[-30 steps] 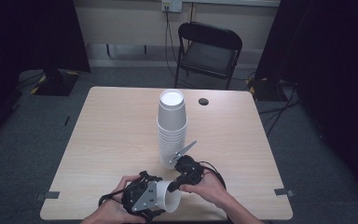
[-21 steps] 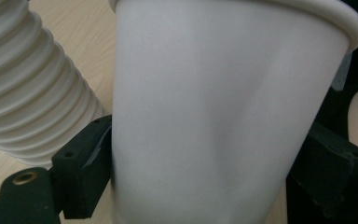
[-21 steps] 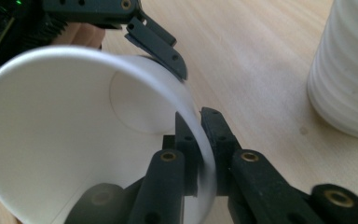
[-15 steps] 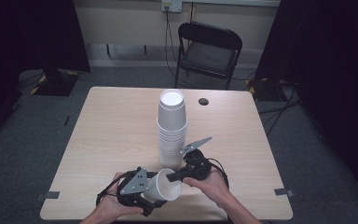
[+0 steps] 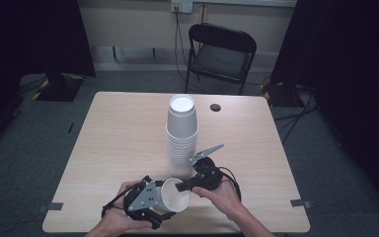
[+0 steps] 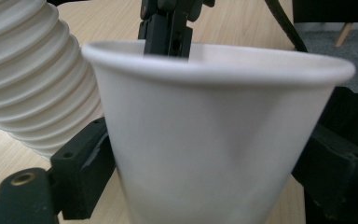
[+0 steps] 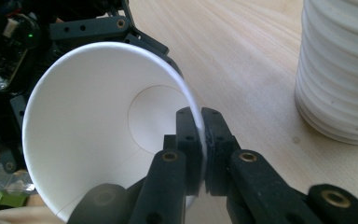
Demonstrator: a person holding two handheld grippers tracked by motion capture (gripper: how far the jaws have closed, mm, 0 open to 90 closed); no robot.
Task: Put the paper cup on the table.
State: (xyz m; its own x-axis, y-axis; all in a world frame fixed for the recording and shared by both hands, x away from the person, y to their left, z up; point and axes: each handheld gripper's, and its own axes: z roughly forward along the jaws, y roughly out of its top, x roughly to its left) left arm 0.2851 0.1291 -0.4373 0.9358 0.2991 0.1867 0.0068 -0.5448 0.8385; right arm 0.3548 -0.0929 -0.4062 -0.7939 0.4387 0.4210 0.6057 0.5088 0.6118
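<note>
A single white paper cup (image 5: 173, 196) lies on its side near the table's front edge, mouth towards the right. My left gripper (image 5: 164, 198) is shut on its body, one jaw on each side of the cup (image 6: 214, 130). My right gripper (image 5: 181, 187) reaches in from the right. Its jaws have just been closing and now pinch the cup's rim (image 7: 193, 109) between the pads, as the right gripper (image 7: 200, 140) view shows. A tall stack of white cups (image 5: 181, 136) stands upside down just behind both grippers.
The light wooden table (image 5: 113, 133) carries a small black disc (image 5: 215, 107) at its far edge. A black folding chair (image 5: 221, 54) stands behind the table. The stack (image 7: 340, 70) is close on the right gripper's right.
The right gripper has swung its jaws from the stack side onto the cup's rim. The left gripper with the cup has shifted slightly left and turned the mouth towards the right.
</note>
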